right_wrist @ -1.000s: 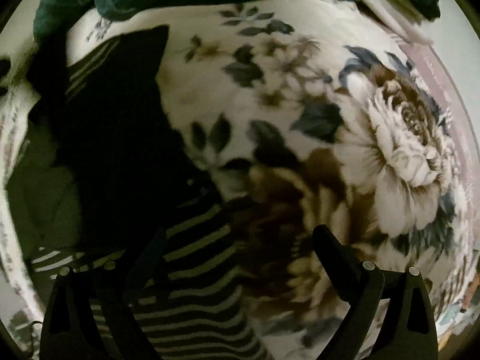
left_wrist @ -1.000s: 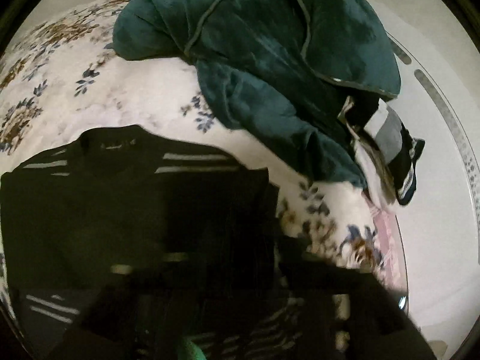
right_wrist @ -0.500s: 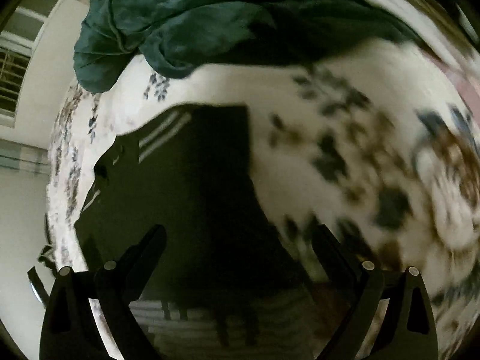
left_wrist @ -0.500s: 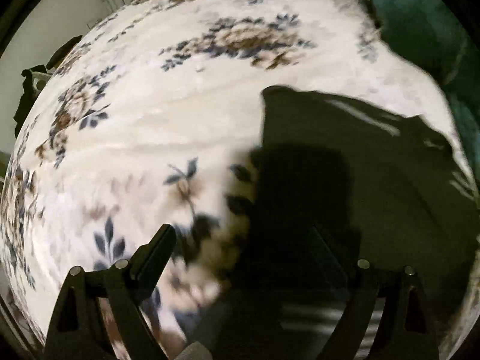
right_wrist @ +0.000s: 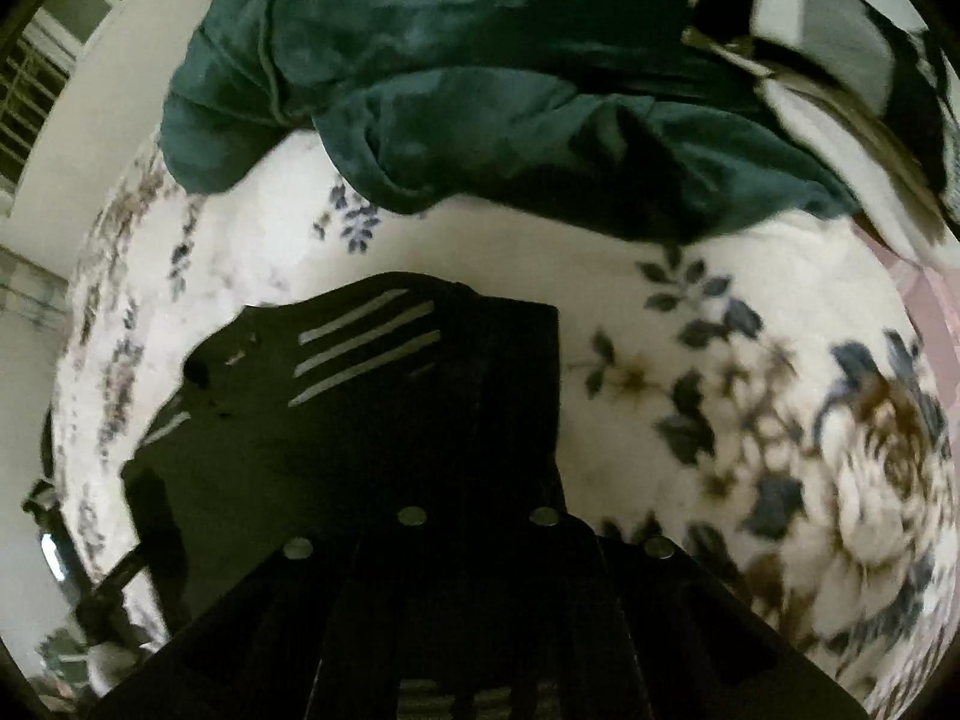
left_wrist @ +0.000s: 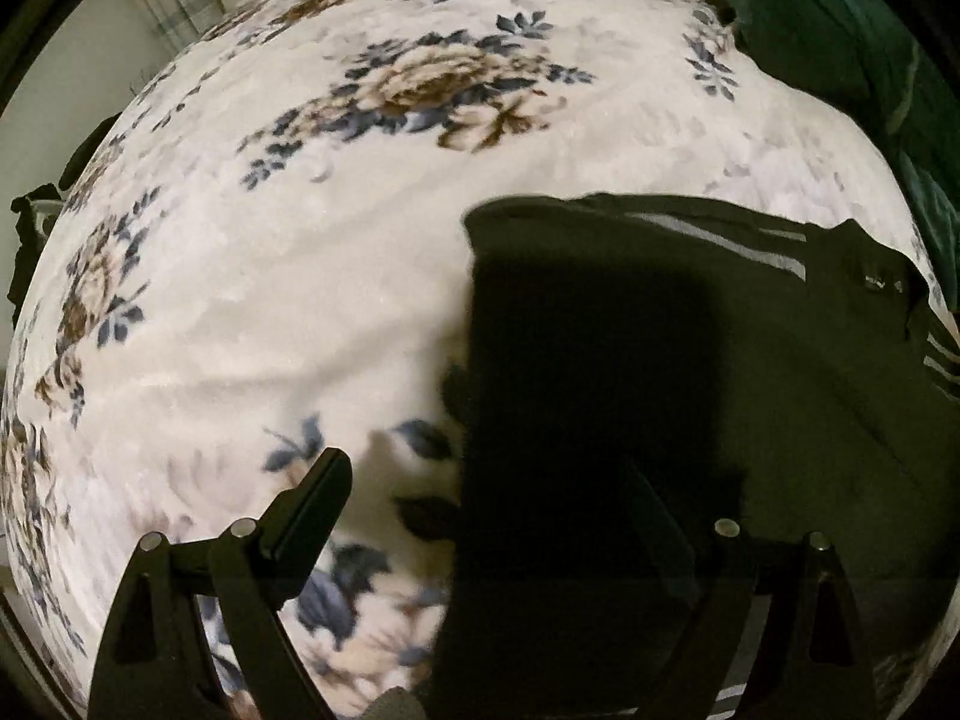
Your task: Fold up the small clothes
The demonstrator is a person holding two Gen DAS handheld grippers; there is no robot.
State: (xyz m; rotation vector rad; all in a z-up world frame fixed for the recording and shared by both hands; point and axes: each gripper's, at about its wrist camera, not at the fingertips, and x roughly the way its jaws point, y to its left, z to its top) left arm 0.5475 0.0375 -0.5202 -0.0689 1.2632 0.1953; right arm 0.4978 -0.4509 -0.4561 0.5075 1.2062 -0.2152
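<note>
The left tongs (left_wrist: 486, 504) stand wide open at the bottom of the frame, nothing pressed between them, straddling the left edge of the black top (left_wrist: 690, 372). The right tongs (right_wrist: 480, 525) are closed at bottom centre; whether they pinch cloth is unclear. The top lies flat on the floral blanket (right_wrist: 690, 312), mid-left in that view. Green clothes (right_wrist: 468, 72) pile along the upper frame.

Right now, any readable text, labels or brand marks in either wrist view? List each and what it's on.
None readable.
Black striped garment: a small pale mark near its collar, too small and blurred to read; its stripes are pattern, not text.
Floral blanket: print only, no words.
Green garment: no label visible.
</note>
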